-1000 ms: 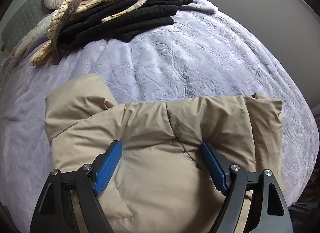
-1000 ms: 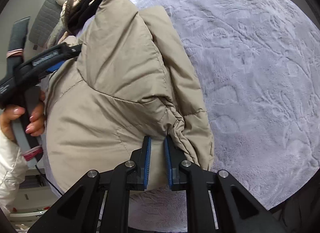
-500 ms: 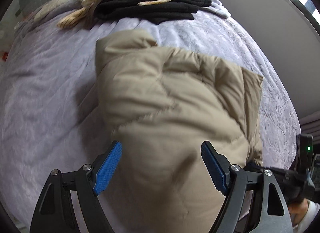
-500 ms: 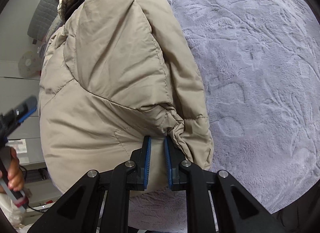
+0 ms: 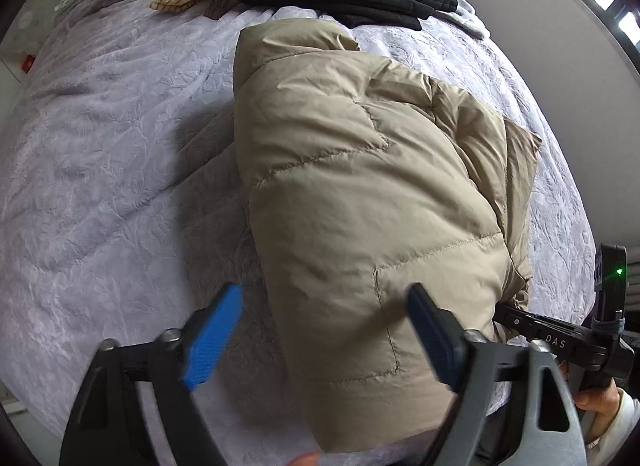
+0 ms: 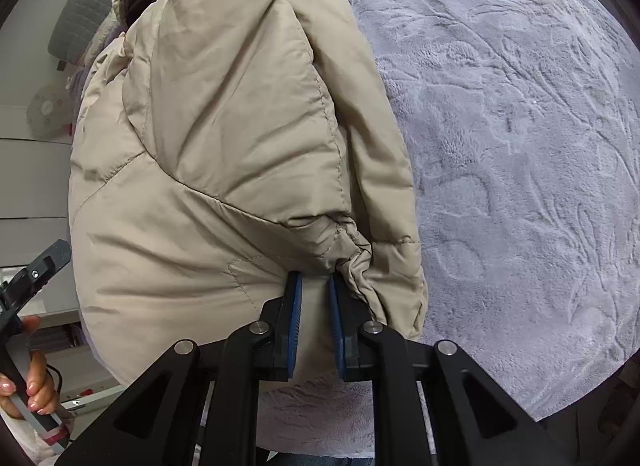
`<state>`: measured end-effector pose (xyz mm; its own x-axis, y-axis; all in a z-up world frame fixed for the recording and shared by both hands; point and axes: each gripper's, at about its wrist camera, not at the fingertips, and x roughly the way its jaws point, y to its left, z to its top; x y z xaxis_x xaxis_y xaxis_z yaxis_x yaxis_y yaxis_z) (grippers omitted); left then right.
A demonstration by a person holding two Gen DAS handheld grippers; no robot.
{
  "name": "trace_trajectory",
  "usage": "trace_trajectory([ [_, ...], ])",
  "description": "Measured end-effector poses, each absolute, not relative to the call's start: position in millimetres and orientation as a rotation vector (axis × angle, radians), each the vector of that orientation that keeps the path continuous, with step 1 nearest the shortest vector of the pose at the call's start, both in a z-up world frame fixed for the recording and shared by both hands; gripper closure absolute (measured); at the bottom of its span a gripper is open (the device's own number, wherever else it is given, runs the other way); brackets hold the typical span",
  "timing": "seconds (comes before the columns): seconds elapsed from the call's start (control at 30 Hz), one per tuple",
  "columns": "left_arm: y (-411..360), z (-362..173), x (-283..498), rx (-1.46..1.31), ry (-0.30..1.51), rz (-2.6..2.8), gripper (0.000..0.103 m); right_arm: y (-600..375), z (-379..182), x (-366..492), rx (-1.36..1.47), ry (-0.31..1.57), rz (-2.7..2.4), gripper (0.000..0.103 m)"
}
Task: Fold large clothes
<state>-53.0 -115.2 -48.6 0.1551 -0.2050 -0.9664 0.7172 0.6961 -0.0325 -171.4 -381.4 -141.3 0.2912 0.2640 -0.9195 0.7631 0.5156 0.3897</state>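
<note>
Now jacket (image 6: pixel 224 153) between right tongs (image 6: pixel 315 298).

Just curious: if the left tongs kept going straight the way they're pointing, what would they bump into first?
Probably the beige puffer jacket, near its edge; the open left tongs straddle that edge, with the lilac bedspread beneath.

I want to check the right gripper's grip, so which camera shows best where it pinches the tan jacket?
The right wrist view: the right gripper is clamped on the tan jacket by a bunched cuff. The left wrist view shows only its black frame behind the jacket.
</note>
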Motion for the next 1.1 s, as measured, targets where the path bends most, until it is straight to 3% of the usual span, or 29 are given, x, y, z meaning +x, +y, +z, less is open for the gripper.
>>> trace_trajectory([
  [0.17, -113.2, -49.6, -50.6, 0.504, 1.24, -0.699, 0.0, -384.0, -128.3, -164.7, 1.013, 1.282, -0.425, 0.082],
  [0.33, -111.8, -52.4, -44.7, 0.501, 1.247, -0.698, 0.0, -396.1, -90.4, -155.0, 0.961, 1.195, -0.395, 0.03],
  [0.4, -110.6, -55.0, -41.8, 0.495, 1.257, -0.696, 0.0, -405.1, -73.1, -148.4, 0.905, 1.143, -0.398, 0.017],
  [0.5, -107.3, -57.9, -33.6, 0.46, 1.273, -0.711, 0.0, -418.7, -63.7, -138.2, 0.867, 1.094, -0.373, 0.006],
  [0.8, -85.3, -105.7, 25.1, 0.1, 1.542, -0.913, 0.0, -465.7, -120.2, -117.0, 0.983, 1.163, -0.207, 0.0],
  [1.1, -95.3, -150.7, 44.0, -0.075, 1.659, -1.06, 0.0, -484.6, -178.6, -71.8, 1.136, 1.187, 0.098, 0.0],
])
